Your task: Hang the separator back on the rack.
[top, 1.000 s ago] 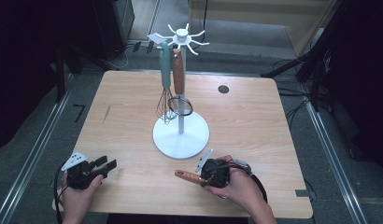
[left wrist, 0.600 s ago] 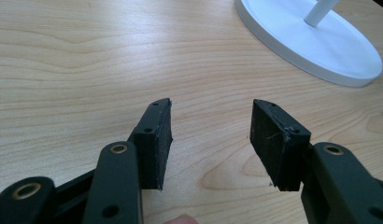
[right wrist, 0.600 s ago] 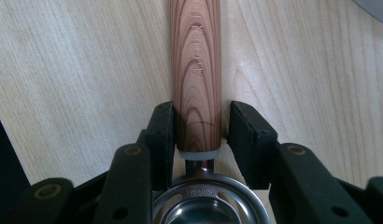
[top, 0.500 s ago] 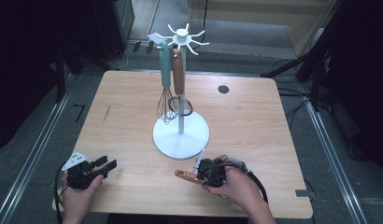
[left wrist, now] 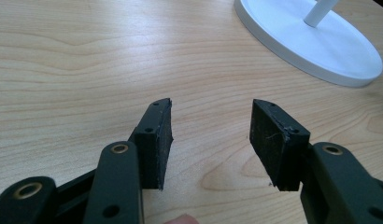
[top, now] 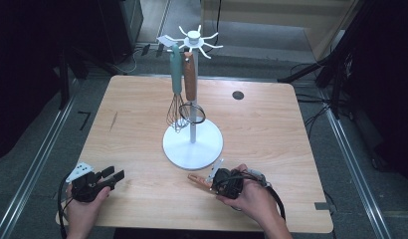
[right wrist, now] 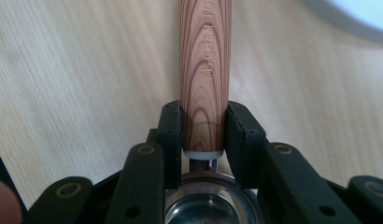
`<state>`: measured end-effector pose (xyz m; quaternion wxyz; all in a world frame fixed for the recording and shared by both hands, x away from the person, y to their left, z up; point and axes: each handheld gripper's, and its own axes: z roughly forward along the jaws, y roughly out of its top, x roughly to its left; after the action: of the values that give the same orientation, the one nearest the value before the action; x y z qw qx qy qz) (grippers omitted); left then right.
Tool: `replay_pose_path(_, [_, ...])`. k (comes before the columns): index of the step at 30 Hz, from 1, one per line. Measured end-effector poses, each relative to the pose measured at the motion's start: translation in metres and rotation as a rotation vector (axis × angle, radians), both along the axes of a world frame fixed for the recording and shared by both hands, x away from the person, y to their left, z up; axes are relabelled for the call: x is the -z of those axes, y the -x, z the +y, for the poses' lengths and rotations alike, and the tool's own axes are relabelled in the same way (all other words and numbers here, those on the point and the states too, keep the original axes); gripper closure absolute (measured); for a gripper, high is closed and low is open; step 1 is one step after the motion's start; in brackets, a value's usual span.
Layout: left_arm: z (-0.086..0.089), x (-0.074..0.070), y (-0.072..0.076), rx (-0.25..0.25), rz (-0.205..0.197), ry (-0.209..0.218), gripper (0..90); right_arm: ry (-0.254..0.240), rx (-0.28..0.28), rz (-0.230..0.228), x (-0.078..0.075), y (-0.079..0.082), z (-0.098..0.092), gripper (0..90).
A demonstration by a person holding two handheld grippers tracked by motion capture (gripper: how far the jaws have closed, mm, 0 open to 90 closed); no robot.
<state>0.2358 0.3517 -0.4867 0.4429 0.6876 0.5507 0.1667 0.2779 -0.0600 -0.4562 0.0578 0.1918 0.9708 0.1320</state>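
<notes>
Handle of the wooden utensil [right wrist: 206, 70] runs toward twelve o'clock from my right gripper [right wrist: 203, 133], whose jaws, just closing, now clamp it.

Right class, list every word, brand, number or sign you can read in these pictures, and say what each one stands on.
"KÜCHE..." then letters running out of frame, unclear: engraved along the wooden handle held between the right gripper fingers.
"7": a dark mark on the floor left of the table.
Stamped lettering on the metal part below the handle: too small to read.
</notes>
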Motion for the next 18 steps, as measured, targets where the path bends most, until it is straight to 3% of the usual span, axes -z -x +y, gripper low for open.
replay_pose_path(4, [0.000, 0.000, 0.000, 0.000, -0.011, 0.004, 45.8, -0.094, 0.048, -0.023, -0.009, -0.003, -0.012, 71.2])
replay_pose_path(7, [0.000, 0.000, 0.000, -0.007, -0.007, -0.008, 37.9, -0.159, 0.079, -0.034, -0.014, -0.005, -0.022, 71.2])
replay_pose_path(13, [0.001, -0.002, 0.001, -0.059, -0.012, -0.022, 18.4, -0.242, 0.114, -0.062, -0.015, -0.006, -0.034, 71.2])
replay_pose_path(18, [0.001, -0.003, 0.001, -0.095, -0.007, -0.038, 9.3, -0.315, 0.159, -0.088, -0.016, -0.007, -0.041, 71.2])
